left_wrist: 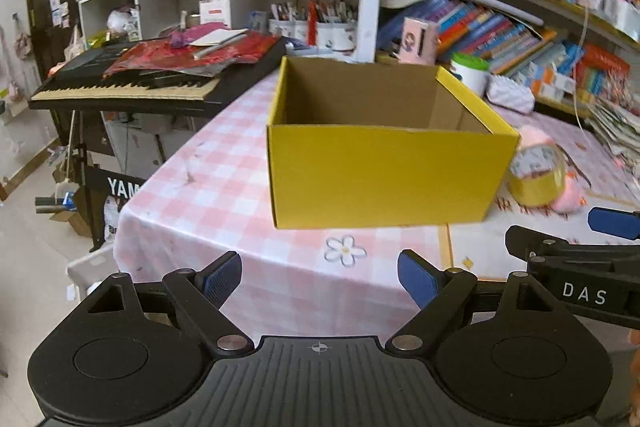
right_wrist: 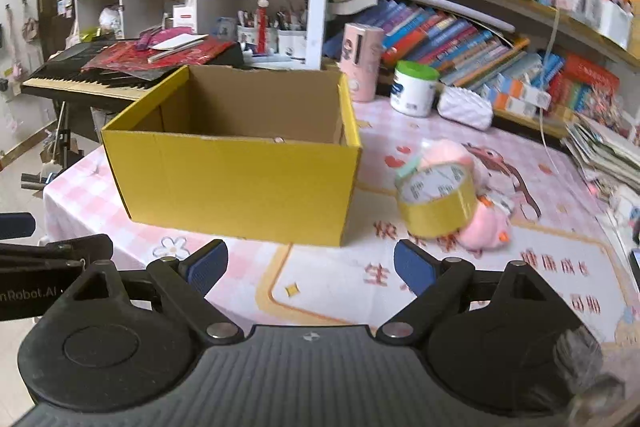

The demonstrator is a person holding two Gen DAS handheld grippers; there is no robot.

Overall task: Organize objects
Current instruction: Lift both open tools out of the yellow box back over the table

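An open yellow cardboard box (left_wrist: 384, 175) (right_wrist: 240, 183) stands on the pink checked tablecloth, and what shows of its brown inside is bare. To its right a roll of yellow tape (right_wrist: 438, 199) (left_wrist: 536, 179) leans on a pink plush toy (right_wrist: 484, 223). My left gripper (left_wrist: 320, 281) hovers open before the box's near wall, nothing between its blue pads. My right gripper (right_wrist: 310, 269) is open too, over the tablecloth between the box's corner and the tape. Each gripper shows at the edge of the other's view.
Behind the box stand a pink canister (right_wrist: 362, 61), a white tub with a green lid (right_wrist: 414, 87) and a white quilted pouch (right_wrist: 464, 107). Bookshelves (right_wrist: 480, 39) line the back and right. A keyboard piano (left_wrist: 132, 87) on a stand is at the table's left edge.
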